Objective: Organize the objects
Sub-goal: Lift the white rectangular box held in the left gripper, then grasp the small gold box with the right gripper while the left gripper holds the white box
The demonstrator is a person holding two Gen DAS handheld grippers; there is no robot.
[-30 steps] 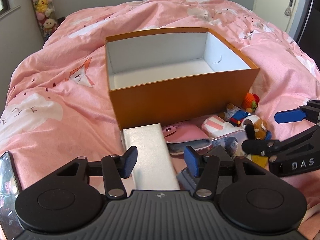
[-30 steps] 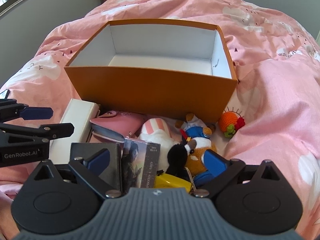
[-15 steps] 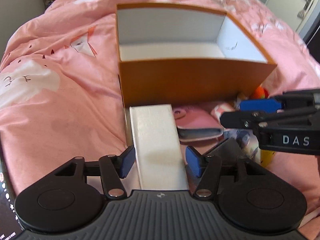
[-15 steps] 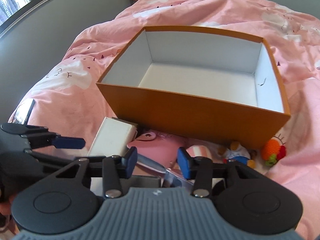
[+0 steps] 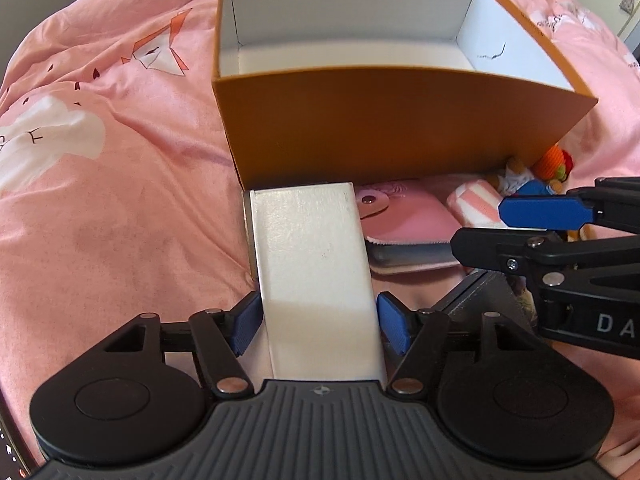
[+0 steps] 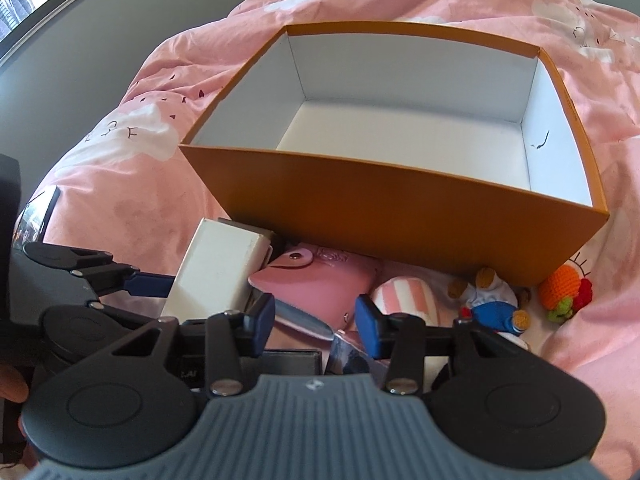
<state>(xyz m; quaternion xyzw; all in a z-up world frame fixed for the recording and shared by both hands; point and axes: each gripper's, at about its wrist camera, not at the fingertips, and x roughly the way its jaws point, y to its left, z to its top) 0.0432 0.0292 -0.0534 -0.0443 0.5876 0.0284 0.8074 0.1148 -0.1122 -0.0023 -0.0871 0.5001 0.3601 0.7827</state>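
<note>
I had nothing packed at this point: the orange box (image 6: 404, 216) sat on the pink bed (image 5: 104, 184) with its white inside bare as far as I could see, and every item lay outside it, along its near wall.

My left gripper (image 5: 318, 322) straddled the near end of the white box (image 5: 312, 264). Its fingers (image 5: 245, 326) had just been opening and stood spread on either side of that box, the left one right at its edge and the right one just clear, with no squeeze that I could see.

My right gripper (image 6: 314, 320) hung over the pile to the right. Its fingers (image 6: 370, 326) were half spread above the pink pouch (image 6: 320, 280), and I could not make out contact with it.

Under the pouch lay a grey flat case (image 5: 408, 254). Right of it were a pink-striped soft toy (image 6: 404, 294), a small doll in blue (image 6: 494, 304) and, farthest right by the box's corner, an orange knitted toy (image 6: 562, 284). A dark box (image 6: 292, 360) and a printed card box (image 6: 352, 360) showed nearest me, mostly hidden behind the right gripper.

By my reading the job was at its start: the white box looked like the first piece to go in, and all the rest remained.
</note>
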